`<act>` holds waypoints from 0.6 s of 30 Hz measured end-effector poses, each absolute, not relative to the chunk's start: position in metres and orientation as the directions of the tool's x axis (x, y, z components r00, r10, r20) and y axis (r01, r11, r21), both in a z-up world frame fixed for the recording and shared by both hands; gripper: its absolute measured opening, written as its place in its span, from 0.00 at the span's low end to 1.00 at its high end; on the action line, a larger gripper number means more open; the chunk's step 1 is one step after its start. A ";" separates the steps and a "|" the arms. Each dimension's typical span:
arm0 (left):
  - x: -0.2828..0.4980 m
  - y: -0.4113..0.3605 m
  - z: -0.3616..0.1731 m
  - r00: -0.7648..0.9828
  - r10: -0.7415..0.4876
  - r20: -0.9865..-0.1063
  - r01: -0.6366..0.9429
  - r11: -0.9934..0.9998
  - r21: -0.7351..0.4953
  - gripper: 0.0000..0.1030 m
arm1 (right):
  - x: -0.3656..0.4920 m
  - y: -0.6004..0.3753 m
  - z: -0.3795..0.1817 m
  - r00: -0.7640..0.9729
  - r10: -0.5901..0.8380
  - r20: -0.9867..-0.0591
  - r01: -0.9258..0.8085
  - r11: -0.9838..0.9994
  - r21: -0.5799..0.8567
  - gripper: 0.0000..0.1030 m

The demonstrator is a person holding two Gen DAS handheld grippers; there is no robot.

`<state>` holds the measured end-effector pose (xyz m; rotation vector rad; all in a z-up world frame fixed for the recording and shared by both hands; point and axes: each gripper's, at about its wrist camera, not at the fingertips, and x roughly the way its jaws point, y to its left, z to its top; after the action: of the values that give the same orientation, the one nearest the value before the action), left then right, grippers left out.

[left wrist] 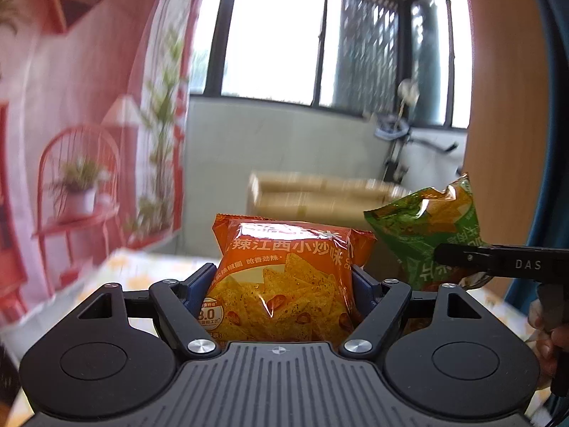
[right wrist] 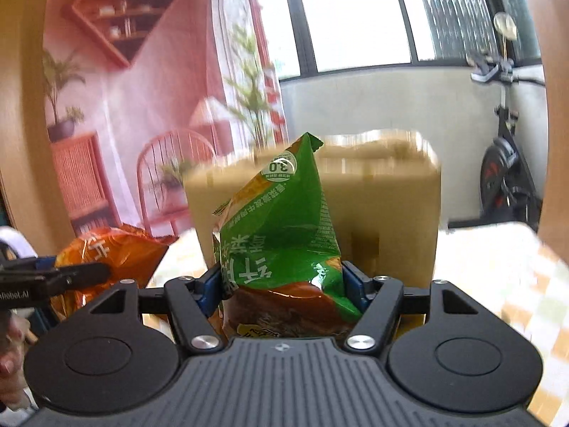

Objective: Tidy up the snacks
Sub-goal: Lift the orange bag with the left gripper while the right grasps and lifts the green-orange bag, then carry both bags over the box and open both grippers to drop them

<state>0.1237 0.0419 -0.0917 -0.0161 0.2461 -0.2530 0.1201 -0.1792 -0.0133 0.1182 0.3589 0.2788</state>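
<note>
Left wrist view: the left gripper [left wrist: 282, 281] has its blue pads pressed against both sides of an orange snack bag [left wrist: 284, 284], which stands upright between them with its printed front facing the camera and its crimped top edge uppermost. The bag is held up off the table [left wrist: 142, 270], whose pale yellow-patterned cloth shows below and to the left. To the right, the right gripper [left wrist: 462, 259] reaches in from the frame edge as a dark bar, pinching a green snack bag [left wrist: 419, 235] that hangs beside the orange one, close but apart from it. A cardboard box [left wrist: 320, 195] sits behind both bags, blurred. Right wrist view: the right gripper [right wrist: 282, 284] pinches the green snack bag [right wrist: 284, 224] near its lower part, the blue pads pushing into its sides so that the foil creases; the bag is upside down, its lettering inverted, and it leans a little with one corner pointing up. The cardboard box [right wrist: 384, 192] stands right behind it on the table [right wrist: 498, 267]. At the left edge the left gripper [right wrist: 71, 274] holds the orange snack bag [right wrist: 113, 249], and part of a hand [right wrist: 9, 348] shows below it. A pink printed backdrop [right wrist: 135, 89] hangs at the left and an exercise bike [right wrist: 505, 170] stands at the right under the windows.
</note>
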 end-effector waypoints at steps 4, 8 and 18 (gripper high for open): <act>0.140 0.030 -0.052 0.942 -0.300 -0.152 0.295 0.954 -0.058 0.78 | 0.132 -0.185 0.027 0.924 0.292 -0.249 -0.268 0.955 0.125 0.66; 0.173 0.010 -0.024 0.931 -0.343 -0.124 0.336 0.939 -0.074 0.78 | 0.155 -0.190 0.062 0.944 0.273 -0.187 -0.265 0.962 0.068 0.66; 0.278 -0.025 -0.011 0.910 -0.372 -0.181 0.350 0.926 -0.145 0.78 | 0.246 -0.209 0.073 0.972 0.150 -0.179 -0.143 0.988 0.056 0.66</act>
<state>0.2776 -0.0249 -0.0114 -0.1099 0.2083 -0.3729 0.2463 -0.2086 0.0733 0.0427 0.1836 0.1479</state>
